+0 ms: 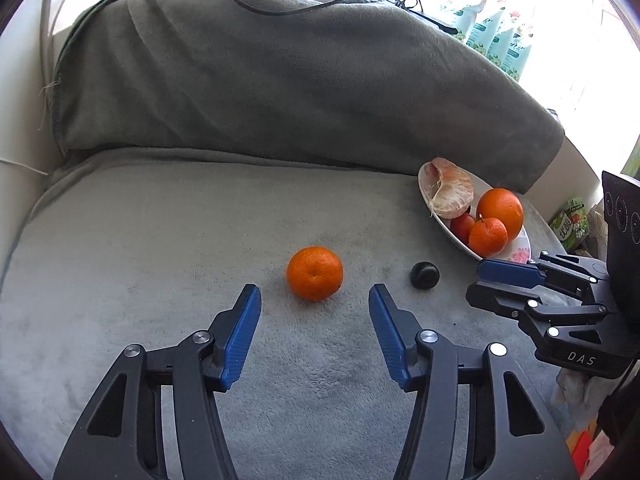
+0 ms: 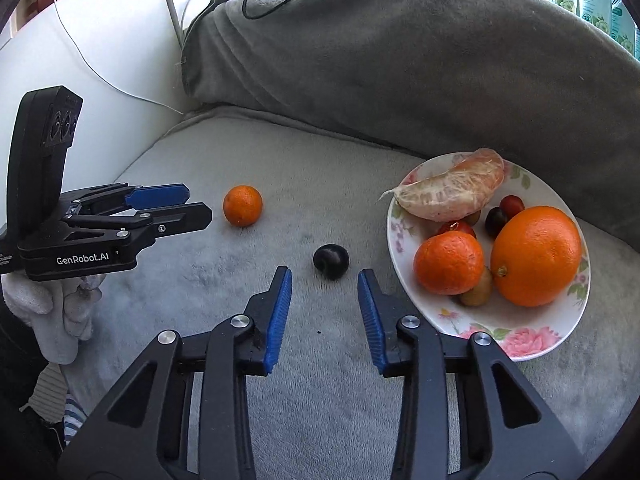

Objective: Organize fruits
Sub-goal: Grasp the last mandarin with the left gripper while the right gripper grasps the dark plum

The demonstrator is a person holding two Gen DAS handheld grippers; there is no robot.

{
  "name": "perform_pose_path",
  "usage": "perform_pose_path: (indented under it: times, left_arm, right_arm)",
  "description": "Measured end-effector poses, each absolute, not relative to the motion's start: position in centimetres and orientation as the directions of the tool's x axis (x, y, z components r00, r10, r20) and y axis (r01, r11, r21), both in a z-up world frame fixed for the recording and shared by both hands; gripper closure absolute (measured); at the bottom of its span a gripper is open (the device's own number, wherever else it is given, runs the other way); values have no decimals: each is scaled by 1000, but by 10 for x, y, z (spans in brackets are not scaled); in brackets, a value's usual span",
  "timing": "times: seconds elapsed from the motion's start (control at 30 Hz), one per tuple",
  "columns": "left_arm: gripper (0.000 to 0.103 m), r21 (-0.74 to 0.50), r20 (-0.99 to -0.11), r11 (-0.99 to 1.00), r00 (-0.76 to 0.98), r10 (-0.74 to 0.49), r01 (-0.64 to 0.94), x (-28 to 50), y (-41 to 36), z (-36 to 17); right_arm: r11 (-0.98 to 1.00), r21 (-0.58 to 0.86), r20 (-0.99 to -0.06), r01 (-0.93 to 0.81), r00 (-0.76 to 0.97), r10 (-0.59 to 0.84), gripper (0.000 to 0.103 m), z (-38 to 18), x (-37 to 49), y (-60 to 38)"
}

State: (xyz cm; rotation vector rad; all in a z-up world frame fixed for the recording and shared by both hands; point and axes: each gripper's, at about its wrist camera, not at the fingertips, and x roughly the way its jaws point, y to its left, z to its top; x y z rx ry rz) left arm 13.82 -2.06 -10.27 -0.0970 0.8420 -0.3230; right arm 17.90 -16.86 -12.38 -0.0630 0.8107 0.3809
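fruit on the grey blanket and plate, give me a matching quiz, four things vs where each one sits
Things:
1. loose mandarin
2. dark plum
3. peeled citrus piece
4. big orange

Places:
a. far edge of the floral plate
b. on the blanket, ahead of the open right gripper
c. on the plate's right side
d. on the blanket, ahead of the open left gripper

Pairs: 1-d, 2-b, 3-a, 4-c

A grey fleece blanket [image 1: 168, 248] covers the sofa seat and its backrest. A black cable [image 1: 256, 4] trails over the backrest's top edge. Pale green floral packets [image 1: 496, 36] stand behind its right end.
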Motion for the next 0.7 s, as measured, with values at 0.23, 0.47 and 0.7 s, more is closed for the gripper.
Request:
perform_pose_path:
  times: [0.23, 0.47, 0.7]
  left_arm:
    - [49, -218, -723, 944, 608, -327, 248, 148, -23, -109]
    - [50, -222, -725, 942, 604, -333, 253, 158, -24, -114]
    - [50, -223, -730, 942, 597, -333, 252, 164, -24, -118]
  right_arm:
    - [940, 65, -737, -336, 618, 272, 67, -137, 192, -160]
    - [941, 34, -751, -338, 612, 247, 67, -143, 205, -148]
    - [940, 6, -759, -340, 611, 226, 67, -147, 216, -138]
